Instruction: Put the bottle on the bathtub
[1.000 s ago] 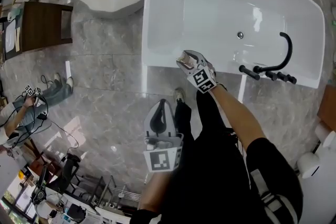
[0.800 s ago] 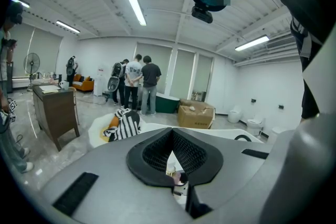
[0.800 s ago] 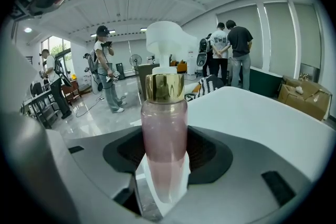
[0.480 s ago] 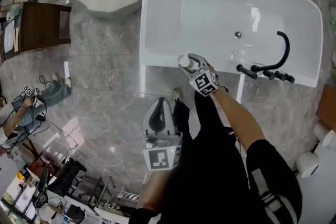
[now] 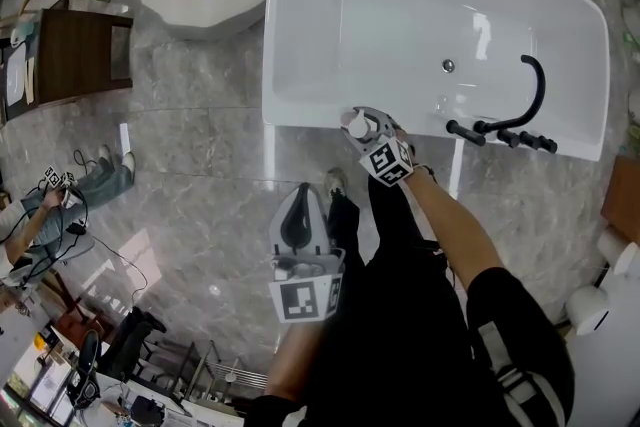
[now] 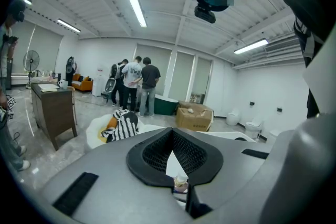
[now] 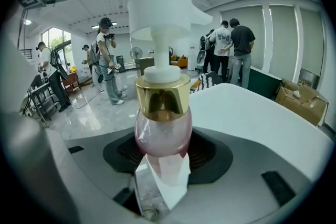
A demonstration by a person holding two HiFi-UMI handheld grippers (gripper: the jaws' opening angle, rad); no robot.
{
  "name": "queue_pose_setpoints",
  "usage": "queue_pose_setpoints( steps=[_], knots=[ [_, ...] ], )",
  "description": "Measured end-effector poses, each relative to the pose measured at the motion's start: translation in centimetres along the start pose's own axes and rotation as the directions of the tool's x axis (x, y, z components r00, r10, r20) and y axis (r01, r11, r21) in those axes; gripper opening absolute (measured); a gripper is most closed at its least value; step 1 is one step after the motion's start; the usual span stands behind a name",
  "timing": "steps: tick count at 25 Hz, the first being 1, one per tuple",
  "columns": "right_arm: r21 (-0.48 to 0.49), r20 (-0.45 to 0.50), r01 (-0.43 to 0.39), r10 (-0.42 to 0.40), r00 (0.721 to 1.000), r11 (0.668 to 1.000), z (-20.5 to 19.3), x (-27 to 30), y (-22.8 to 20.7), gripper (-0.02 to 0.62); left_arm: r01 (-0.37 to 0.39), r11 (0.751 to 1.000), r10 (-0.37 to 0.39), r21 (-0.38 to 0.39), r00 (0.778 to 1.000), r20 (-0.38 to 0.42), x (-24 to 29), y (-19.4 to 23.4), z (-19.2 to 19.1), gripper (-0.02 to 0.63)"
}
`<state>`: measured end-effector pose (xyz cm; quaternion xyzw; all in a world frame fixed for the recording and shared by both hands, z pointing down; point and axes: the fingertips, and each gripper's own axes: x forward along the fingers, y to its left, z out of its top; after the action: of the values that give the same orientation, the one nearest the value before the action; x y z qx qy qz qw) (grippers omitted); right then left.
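Bottle point(image 7: 163, 136) — one — clamped in right tool point(image 5: 364, 126).

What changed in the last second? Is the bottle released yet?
The right gripper, still shut on the bottle, drew back from over the basin to the near rim of the bathtub. Not released. The left gripper stayed low by the person's legs, shut and empty.

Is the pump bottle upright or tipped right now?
Upright: the bottle shows its white pump head from above in the head view, at the bathtub's near rim, with the right gripper shut on its pink body.
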<state>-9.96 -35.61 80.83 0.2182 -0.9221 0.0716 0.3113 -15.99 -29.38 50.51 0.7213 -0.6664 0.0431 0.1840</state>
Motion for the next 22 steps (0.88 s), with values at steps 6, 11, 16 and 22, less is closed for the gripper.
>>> queue_pose_setpoints(
  steps=[6, 11, 16, 22],
  knots=[
    [-0.038, -0.007, 0.003, -0.003, 1.0, 0.999, -0.1, -0.1, 0.4, 0.218, 0.006, 1.0, -0.006, 0.009, 1.0, 0.004, -0.3, 0.1, 0.2, 0.015],
    [-0.044, -0.011, 0.009, -0.009, 1.0, 0.999, -0.2, 0.0, 0.6, 0.218, 0.014, 0.999, -0.015, 0.04, 1.0, 0.02, -1.1, 0.5, 0.0, 0.015],
    [-0.043, -0.048, 0.03, -0.032, 0.998, 0.999, -0.2, -0.1, 0.6, 0.218, 0.009, 1.0, -0.009, 0.008, 1.0, 0.018, -1.6, 0.6, 0.5, 0.014],
    [-0.003, -0.061, 0.054, -0.054, 0.997, 0.999, -0.7, -0.6, 0.6, 0.224, 0.016, 1.0, -0.016, -0.001, 0.999, 0.028, -2.3, 0.8, 0.6, 0.014]
  ],
)
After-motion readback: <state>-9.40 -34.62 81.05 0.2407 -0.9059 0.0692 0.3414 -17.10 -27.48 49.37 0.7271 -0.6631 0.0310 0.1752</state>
